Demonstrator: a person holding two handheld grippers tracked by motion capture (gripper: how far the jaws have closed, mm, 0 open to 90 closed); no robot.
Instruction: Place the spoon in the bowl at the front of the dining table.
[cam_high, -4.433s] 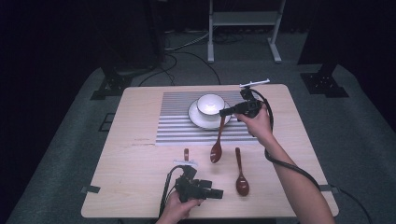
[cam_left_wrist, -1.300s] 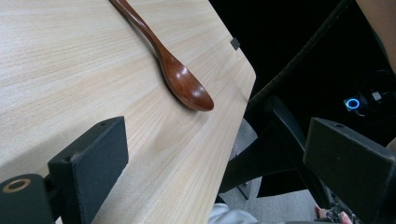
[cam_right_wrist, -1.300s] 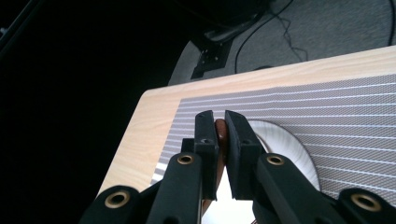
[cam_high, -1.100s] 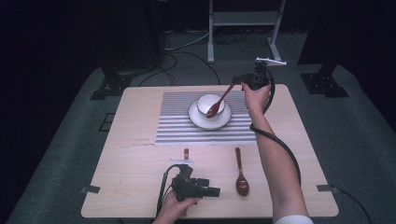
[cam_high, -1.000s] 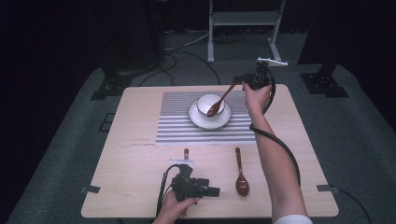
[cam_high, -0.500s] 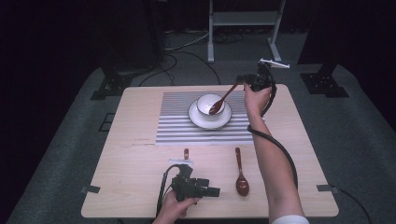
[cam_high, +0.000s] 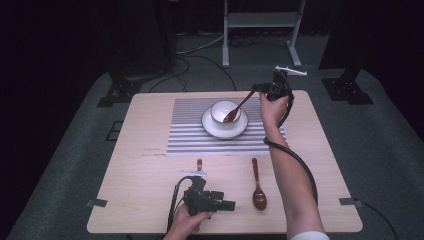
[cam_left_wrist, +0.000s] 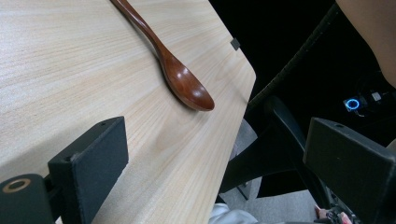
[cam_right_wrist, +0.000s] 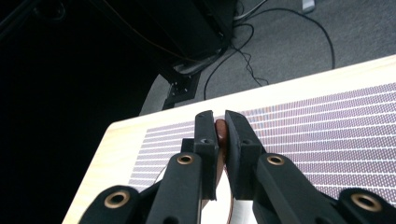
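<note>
Your right arm stretches up the right of the high view, wrist bent, its right gripper clenched on the handle of a wooden spoon whose head dips into the white bowl at upper centre. Your left hand holds the left gripper low at bottom centre, jaws released, just beside a second spoon.

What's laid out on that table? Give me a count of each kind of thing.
Wooden spoons: 2, one held in the bowl, one lying near the front edge
Bowl: 1
Saucer: 1
Striped placemat: 1
Small brown piece by the left gripper: 1, too small to identify
Total: 6
</note>
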